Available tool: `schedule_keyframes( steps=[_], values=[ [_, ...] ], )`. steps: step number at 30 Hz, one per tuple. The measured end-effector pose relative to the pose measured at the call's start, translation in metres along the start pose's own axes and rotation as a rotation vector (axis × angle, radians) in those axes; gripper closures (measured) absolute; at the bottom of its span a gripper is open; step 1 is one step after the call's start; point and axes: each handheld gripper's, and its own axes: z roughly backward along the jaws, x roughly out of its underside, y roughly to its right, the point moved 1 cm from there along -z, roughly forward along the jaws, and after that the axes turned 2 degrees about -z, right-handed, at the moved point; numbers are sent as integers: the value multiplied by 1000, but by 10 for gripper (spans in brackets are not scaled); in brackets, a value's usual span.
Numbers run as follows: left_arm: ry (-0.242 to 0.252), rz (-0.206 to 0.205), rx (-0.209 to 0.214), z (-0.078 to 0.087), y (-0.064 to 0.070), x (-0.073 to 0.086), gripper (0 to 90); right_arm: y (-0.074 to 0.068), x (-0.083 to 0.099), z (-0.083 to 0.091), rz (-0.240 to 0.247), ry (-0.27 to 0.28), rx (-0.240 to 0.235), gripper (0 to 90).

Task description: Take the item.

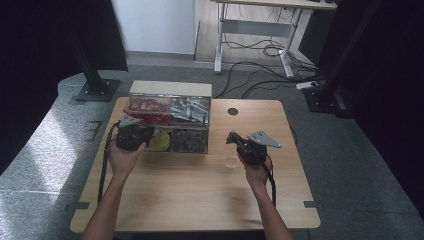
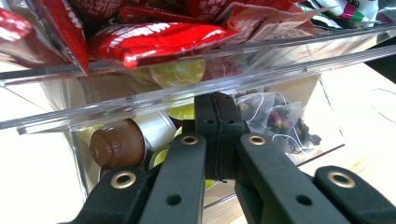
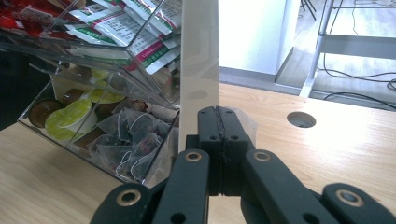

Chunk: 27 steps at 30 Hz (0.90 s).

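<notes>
At the table's ten o'clock, you are pressing the left gripper [image 1: 131, 136], jaws closed on nothing, against the clear organizer [image 1: 190, 107], at its capsule [image 2: 117, 145] bay. At three o'clock the right gripper [image 1: 235, 139], also pinched empty, is waiting. Glare is blurring the sachets [image 3: 140, 32].

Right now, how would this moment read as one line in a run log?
left gripper: shut, at clear organizer lower bin | right gripper: shut, beside organizer | capsules, tea bags inside
</notes>
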Motion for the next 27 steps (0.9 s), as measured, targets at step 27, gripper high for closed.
schedule_keyframes(
  steps=[27],
  values=[
    [0, 0, -3, 0, 0, 1, 900, 10, 8, 0, -11, -12, 22, 795]
  ],
)
